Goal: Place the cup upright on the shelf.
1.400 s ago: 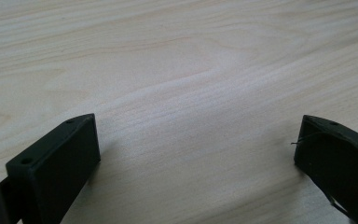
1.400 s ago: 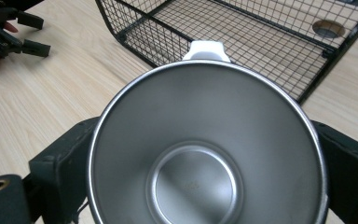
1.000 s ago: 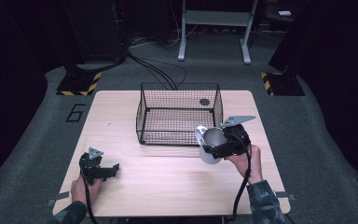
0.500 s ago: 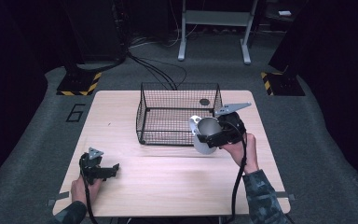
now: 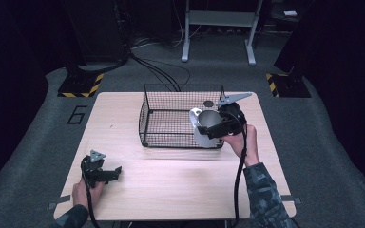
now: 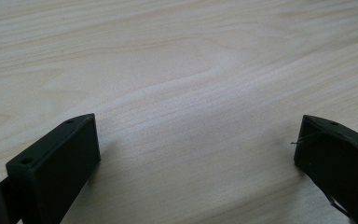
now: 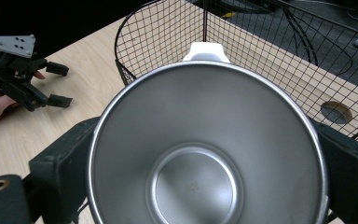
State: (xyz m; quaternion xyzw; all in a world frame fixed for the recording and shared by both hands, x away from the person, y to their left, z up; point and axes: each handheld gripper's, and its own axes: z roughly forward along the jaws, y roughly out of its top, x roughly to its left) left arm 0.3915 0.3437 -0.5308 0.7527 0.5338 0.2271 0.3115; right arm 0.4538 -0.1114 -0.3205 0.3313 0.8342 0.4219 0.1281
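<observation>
Nearest you, your left tool (image 5: 116, 172) rests low on the counter (image 5: 171, 190), a pale wood-grain top with a smooth matt face; its jaws stand spread wide with bare wood between them, as the left gripper view shows; farther along, your right tool (image 5: 208, 132) pinches a steel bowl (image 5: 208, 128) between its black jaws, tipped so its mouth faces you; the bowl (image 7: 200, 154) is round, brushed and shiny inside, with a flat bottom ring and a small white tab at its far rim; it hangs at the near right corner of the wire basket (image 5: 171, 116), a black mesh box with rounded corners standing mid-counter; beyond lies dark grey carpet (image 5: 313, 142), black cables (image 5: 161, 71), yellow-and-black striped floor blocks (image 5: 81, 85), and a grey metal stand (image 5: 218, 28) in the dim room.
</observation>
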